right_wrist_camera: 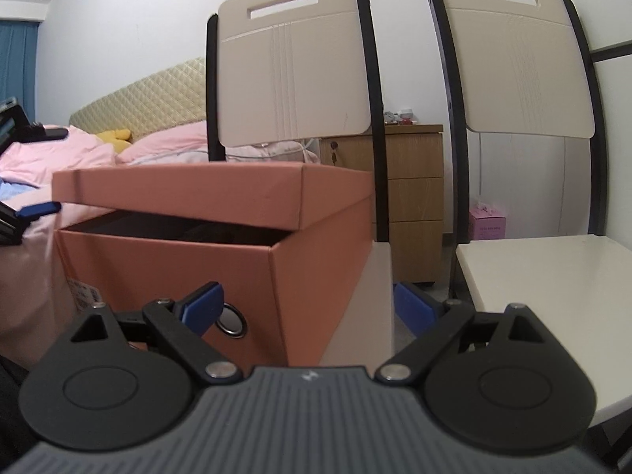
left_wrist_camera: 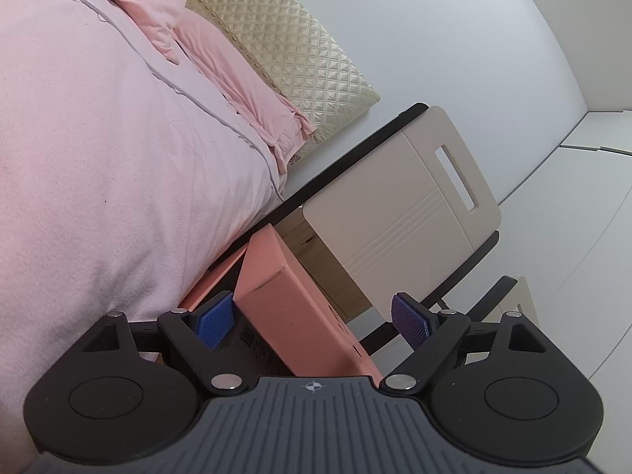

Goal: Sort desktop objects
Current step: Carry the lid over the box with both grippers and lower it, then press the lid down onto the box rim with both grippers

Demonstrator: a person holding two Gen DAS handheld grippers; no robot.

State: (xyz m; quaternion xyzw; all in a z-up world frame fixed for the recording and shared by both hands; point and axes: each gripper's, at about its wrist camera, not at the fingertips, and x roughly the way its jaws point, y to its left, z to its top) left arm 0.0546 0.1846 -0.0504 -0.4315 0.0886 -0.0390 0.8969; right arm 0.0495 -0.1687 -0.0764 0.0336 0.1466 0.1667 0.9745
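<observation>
A salmon-pink cardboard box (right_wrist_camera: pixel 221 272) stands on a cream chair seat (right_wrist_camera: pixel 375 276). Its lid (right_wrist_camera: pixel 205 195) rests tilted, raised at the left so a dark gap shows; what is inside is hidden. My right gripper (right_wrist_camera: pixel 312 308) is open, close in front of the box's near corner, beside a metal ring hole (right_wrist_camera: pixel 232 324). My left gripper (left_wrist_camera: pixel 312 322) is open, its fingers either side of the box's edge (left_wrist_camera: pixel 276 308) without clamping it. In the right wrist view the left gripper's blue fingertip (right_wrist_camera: pixel 39 209) sits at the lid's left end.
A bed with pink bedding (left_wrist_camera: pixel 98 138) and a quilted beige headboard (left_wrist_camera: pixel 284 51) lies left of the box. A second cream chair (right_wrist_camera: pixel 545 276) stands to the right. A wooden drawer cabinet (right_wrist_camera: pixel 414 197) and a small pink box (right_wrist_camera: pixel 488 227) are behind.
</observation>
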